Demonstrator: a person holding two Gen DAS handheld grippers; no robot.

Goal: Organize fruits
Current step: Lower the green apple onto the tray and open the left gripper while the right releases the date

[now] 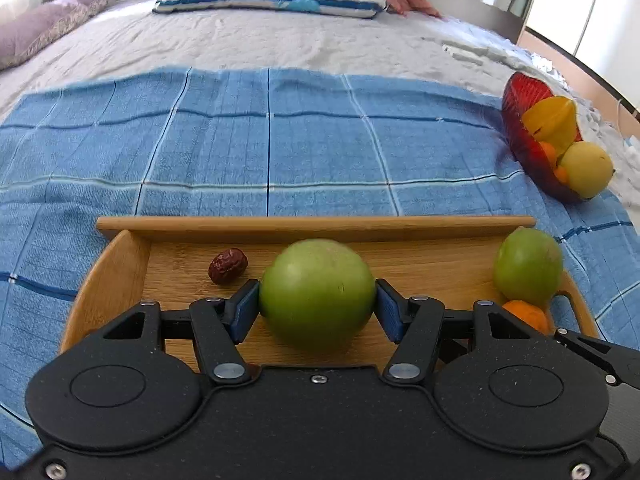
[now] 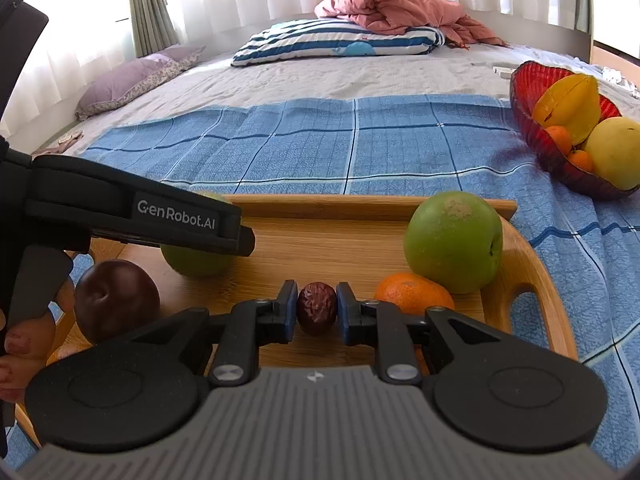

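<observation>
A wooden tray (image 1: 312, 226) lies on a blue checked cloth on a bed. My left gripper (image 1: 318, 300) is shut on a green apple (image 1: 318, 292) over the tray. My right gripper (image 2: 317, 310) is shut on a small dark red date (image 2: 317, 308) just above the tray floor (image 2: 340, 248). A second green apple (image 2: 454, 240) and a tangerine (image 2: 414, 292) sit at the tray's right end, also seen in the left wrist view, apple (image 1: 528, 266) and tangerine (image 1: 526, 314). A dark plum (image 2: 114, 298) lies at the left end. The left gripper's body (image 2: 132, 212) partly hides its apple (image 2: 196, 260).
A red glass bowl (image 2: 532, 128) at the right holds a starfruit (image 2: 570, 106), a yellow pear (image 2: 616, 152) and small oranges; it also shows in the left wrist view (image 1: 520, 136). A striped pillow (image 2: 340, 42) and pink quilt (image 2: 396, 12) lie at the bed's far end.
</observation>
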